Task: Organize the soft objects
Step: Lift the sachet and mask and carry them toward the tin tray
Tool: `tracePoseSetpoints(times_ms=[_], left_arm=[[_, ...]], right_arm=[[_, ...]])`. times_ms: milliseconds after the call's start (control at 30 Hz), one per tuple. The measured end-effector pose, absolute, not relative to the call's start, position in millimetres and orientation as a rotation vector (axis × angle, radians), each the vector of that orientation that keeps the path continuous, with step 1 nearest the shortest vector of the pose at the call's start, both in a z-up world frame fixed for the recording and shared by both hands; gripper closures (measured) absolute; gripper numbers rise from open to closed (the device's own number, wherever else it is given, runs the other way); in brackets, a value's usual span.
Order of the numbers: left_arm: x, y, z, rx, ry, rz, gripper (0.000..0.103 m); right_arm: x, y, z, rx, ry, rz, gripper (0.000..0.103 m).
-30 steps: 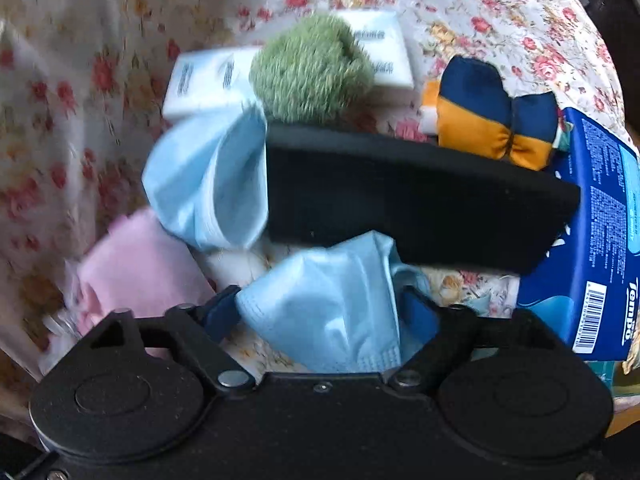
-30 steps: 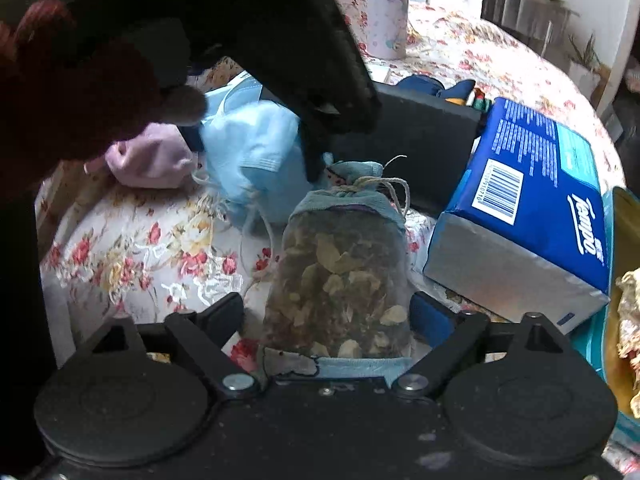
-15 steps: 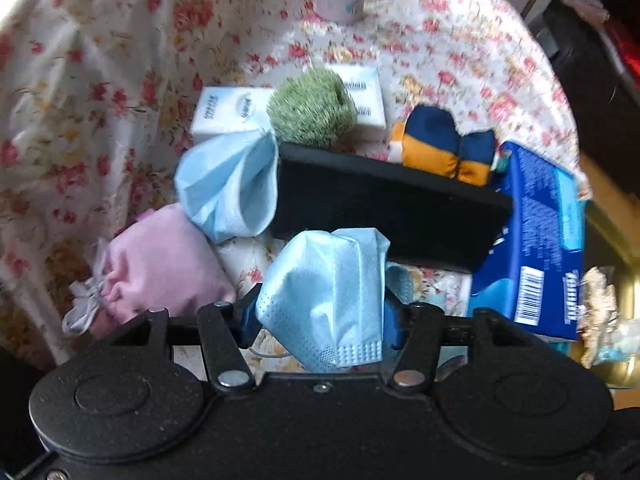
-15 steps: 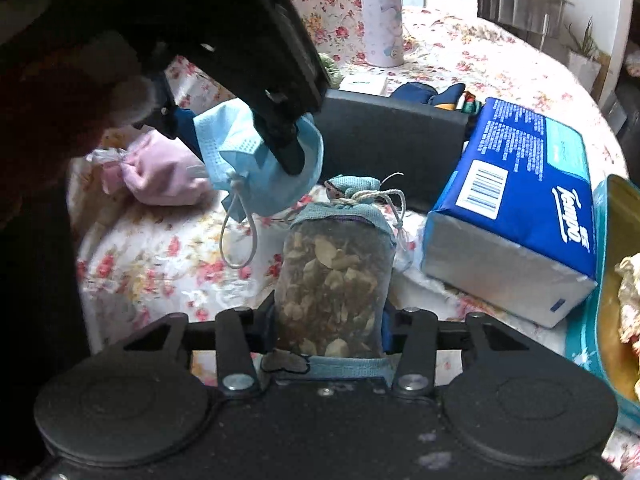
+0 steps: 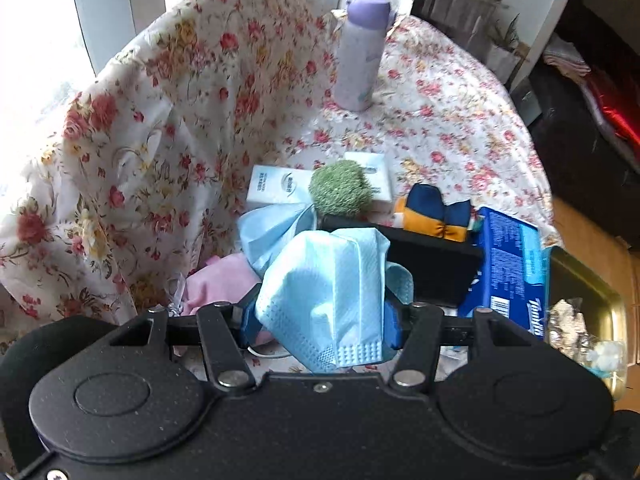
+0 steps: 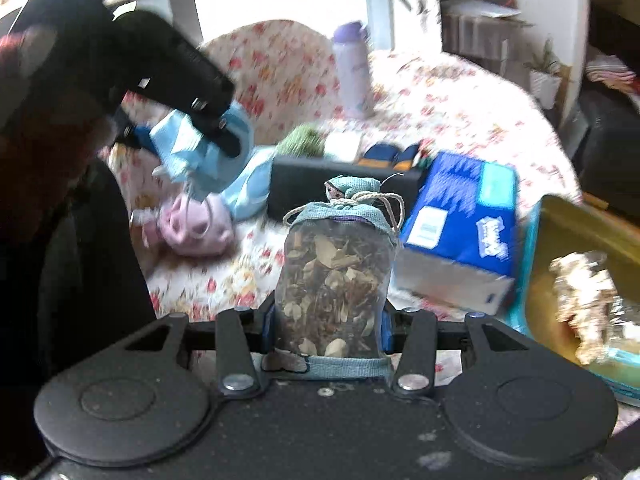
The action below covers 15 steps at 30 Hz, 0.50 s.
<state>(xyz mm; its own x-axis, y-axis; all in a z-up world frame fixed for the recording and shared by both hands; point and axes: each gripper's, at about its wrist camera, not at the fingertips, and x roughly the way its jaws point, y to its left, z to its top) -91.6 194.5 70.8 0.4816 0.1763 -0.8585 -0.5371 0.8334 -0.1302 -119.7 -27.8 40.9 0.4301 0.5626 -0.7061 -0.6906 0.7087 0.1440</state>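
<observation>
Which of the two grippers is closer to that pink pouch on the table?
Left. The left gripper, shut on a blue face mask, hangs just above the pink pouch. The right gripper, shut on the herb sachet, sits farther away.

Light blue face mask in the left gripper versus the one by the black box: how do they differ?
The held light blue face mask is off the table, pinched in the left gripper; the second light blue face mask lies on the floral tablecloth against the black box. The held one faces the camera crumpled, its embossed edge showing; the other is partly hidden behind it. Both are the same pale blue pleated fabric.
</observation>
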Motion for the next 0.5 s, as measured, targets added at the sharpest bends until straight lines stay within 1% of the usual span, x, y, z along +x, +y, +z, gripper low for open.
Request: tracePoseSetpoints(times_ms=[167,500], left_arm=[[-97,179,76,-0.377,0.957,0.423,0.049],[-101,149,79,-0.359,0.944,0.325,0.049]], right_arm=[[-117,-46,60,-0.12,0.796,0.714,0.058],[-99,-90,65,-0.031,0.821,0.523,0.058]])
